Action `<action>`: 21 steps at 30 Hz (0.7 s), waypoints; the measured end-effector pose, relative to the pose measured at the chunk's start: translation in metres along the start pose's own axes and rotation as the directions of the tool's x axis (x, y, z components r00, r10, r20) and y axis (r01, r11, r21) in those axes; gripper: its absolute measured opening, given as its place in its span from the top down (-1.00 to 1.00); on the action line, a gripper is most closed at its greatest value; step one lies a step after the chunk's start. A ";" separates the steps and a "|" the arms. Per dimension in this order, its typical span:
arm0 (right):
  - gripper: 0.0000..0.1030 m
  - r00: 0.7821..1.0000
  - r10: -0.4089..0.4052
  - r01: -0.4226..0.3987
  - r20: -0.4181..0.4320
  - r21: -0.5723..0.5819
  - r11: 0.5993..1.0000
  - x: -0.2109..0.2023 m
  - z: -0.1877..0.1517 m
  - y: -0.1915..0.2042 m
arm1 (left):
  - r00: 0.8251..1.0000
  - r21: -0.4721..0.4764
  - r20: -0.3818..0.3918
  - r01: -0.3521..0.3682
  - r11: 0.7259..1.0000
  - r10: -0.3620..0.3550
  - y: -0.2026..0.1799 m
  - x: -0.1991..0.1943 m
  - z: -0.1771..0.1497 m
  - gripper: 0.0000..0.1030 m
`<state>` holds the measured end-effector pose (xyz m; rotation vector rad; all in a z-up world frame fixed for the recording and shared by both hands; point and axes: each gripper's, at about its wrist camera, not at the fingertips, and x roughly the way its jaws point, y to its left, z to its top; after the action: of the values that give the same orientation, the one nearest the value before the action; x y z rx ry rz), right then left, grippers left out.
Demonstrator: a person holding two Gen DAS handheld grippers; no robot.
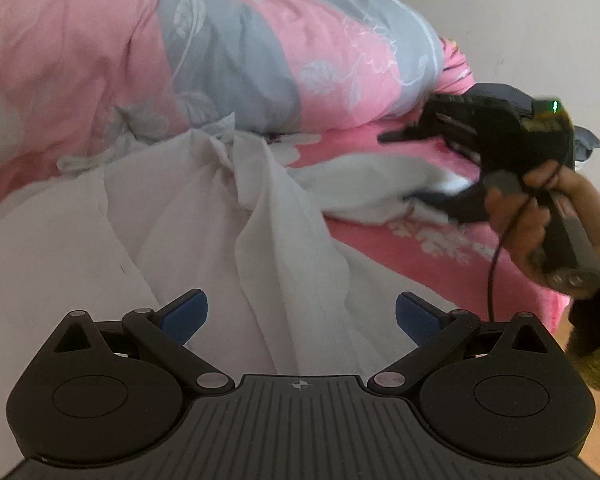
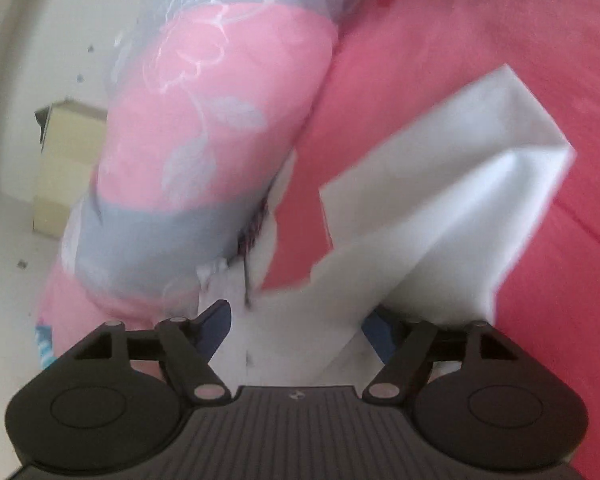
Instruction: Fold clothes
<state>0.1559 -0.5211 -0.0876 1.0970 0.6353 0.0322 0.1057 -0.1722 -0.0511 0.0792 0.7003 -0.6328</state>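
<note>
Starting at the fingers: we find the left gripper (image 1: 301, 316) wide apart, nothing pinched, hovering over the white garment (image 1: 188, 216). Right gripper (image 2: 296, 322) also spread, cloth lying betw. its pads but not visibly squeezed; we judge it is lining up on an edge. Garment sprawls rumpled, unfolded, across the pink bedsheet (image 1: 432, 248). Behind it, a pink & grey quilt (image 1: 236, 48) is bunched against a white wall (image 1: 540, 20).
</note>
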 end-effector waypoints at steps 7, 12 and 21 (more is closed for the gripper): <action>1.00 0.974 -0.080 0.134 0.214 -0.251 0.959 -0.002 0.008 0.039 | 0.998 -0.116 0.011 0.063 0.991 -0.062 0.026 0.007 -0.009 -0.90; 0.97 0.945 -0.217 0.277 0.245 -0.243 0.930 0.002 0.015 0.036 | 0.995 -0.152 0.028 0.095 0.984 -0.092 0.038 0.005 -0.012 -0.89; -0.20 0.948 -0.288 0.319 0.138 -0.444 0.837 -0.047 -0.011 0.068 | 0.984 -0.216 0.153 0.127 0.968 -0.095 0.061 -0.021 -0.009 -0.93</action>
<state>0.1314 -0.4951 -0.0122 0.5229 0.6931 -0.1228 0.1228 -0.1096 -0.0540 -0.2150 0.6378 -0.6560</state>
